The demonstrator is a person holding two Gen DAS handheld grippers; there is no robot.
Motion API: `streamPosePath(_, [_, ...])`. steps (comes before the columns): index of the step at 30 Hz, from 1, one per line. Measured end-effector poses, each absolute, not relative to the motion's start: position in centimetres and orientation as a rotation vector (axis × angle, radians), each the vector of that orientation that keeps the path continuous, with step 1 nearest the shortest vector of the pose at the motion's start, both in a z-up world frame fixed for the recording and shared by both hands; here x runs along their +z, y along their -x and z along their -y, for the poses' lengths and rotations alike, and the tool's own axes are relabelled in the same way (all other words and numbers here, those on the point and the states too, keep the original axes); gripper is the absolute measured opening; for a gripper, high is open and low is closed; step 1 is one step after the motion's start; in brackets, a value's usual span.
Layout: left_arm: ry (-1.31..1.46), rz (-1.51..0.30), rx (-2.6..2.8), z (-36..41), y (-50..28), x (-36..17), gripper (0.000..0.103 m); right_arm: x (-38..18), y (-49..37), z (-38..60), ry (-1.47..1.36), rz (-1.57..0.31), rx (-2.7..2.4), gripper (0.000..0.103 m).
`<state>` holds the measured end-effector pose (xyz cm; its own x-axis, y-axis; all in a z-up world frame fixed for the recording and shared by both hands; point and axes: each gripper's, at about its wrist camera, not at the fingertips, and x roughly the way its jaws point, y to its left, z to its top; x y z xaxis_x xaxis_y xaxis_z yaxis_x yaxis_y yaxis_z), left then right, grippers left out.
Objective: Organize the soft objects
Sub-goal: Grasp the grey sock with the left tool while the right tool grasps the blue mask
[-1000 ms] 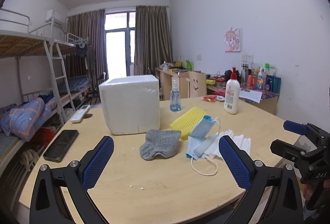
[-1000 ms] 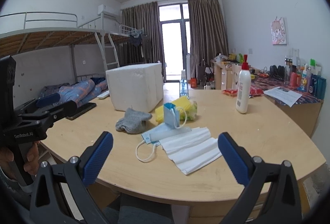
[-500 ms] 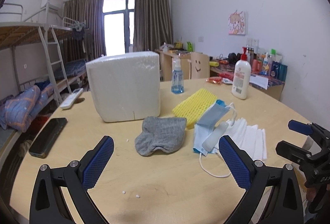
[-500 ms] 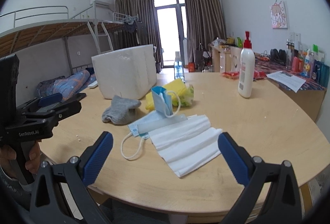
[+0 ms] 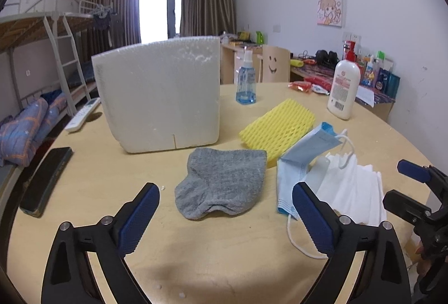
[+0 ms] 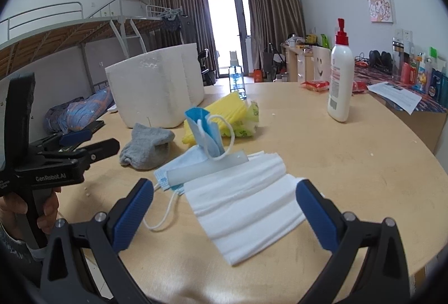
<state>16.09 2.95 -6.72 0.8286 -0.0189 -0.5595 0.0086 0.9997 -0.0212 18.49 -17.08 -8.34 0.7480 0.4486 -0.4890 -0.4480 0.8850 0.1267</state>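
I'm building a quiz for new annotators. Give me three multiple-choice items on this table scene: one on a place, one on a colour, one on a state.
1. Where does the grey sock lie?
A. In front of the foam box
B. On the white tissues
C. Beside the lotion bottle

2. What colour is the foam net?
A. Red
B. Yellow
C. Green

3. How is the left claw?
A. Clamped on the sock
B. Holding the face mask
C. Holding nothing

Answers: 1 A, the sock sits just before the box. 2 B, the net is plainly yellow. 3 C, its jaws, now closing, stand wide with nothing touched.
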Motion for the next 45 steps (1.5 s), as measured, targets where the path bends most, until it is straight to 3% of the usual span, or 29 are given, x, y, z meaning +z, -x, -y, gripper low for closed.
streamPosePath(8, [0.030,-0.671,-0.010,-3.2,-18.8,-7.5,0.091,-7.9,-20.7,15.8,0.008,-0.565,0.514,0.103])
streamPosePath(18, [0.059,-0.758,-0.007,-3.3,-21.0,-8.8,0.078,-7.4,-22.8,13.3,0.070,-0.600,0.555,0.103])
streamPosePath(26, [0.074,-0.798,-0.031,-3.4,-21.7,-9.2,0.056,-7.5,-24.3,12.4,0.081,-0.634,0.566,0.103])
streamPosePath(34, [0.101,-0.841,-0.072,-3.7,-22.8,-9.7,0.016,-6.8,-25.4,11.1,0.108,-0.629,0.579,0.103])
streamPosePath(41, [0.118,-0.844,-0.102,-4.1,-23.2,-9.8,0.010,-7.0,-26.3,9.9,0.147,-0.648,0.589,0.103])
streamPosePath(43, [0.122,-0.844,-0.113,-4.2,-23.3,-9.8,0.009,-7.2,-26.6,9.7,0.152,-0.655,0.592,0.099])
streamPosePath(45, [0.123,-0.841,-0.115,-4.2,-23.2,-9.7,0.009,-7.4,-26.9,9.5,0.157,-0.669,0.593,0.083])
